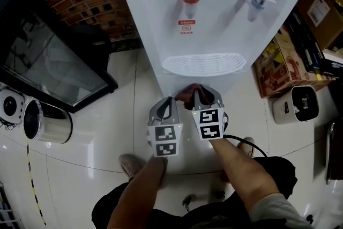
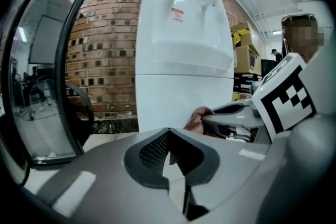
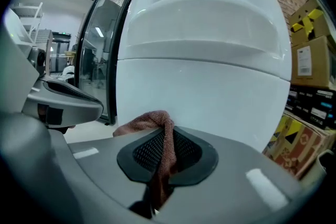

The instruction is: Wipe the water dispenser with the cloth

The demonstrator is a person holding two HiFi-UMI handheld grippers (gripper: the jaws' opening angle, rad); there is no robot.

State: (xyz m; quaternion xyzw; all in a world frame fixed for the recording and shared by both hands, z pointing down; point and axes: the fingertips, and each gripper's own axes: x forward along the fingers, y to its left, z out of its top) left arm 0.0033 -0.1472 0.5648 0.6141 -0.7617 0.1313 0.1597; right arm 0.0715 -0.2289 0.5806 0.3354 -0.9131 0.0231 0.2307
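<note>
1. My right gripper point(image 1: 199, 96) is clamped on the reddish-brown cloth point(image 3: 160, 122), a fold bunched above the pinched jaws
2. My left gripper point(image 1: 169, 103) has its jaws together, holding nothing, just beside the right
3. The cloth sits low before the white water dispenser point(image 1: 214, 13), below the drip tray point(image 1: 203, 64); I cannot tell if it touches

White water dispenser point(image 1: 214, 8) stood upright; reddish-brown cloth point(image 3: 164, 136), crumpled, was pinched in the right gripper point(image 1: 202, 97) close before its lower front
</note>
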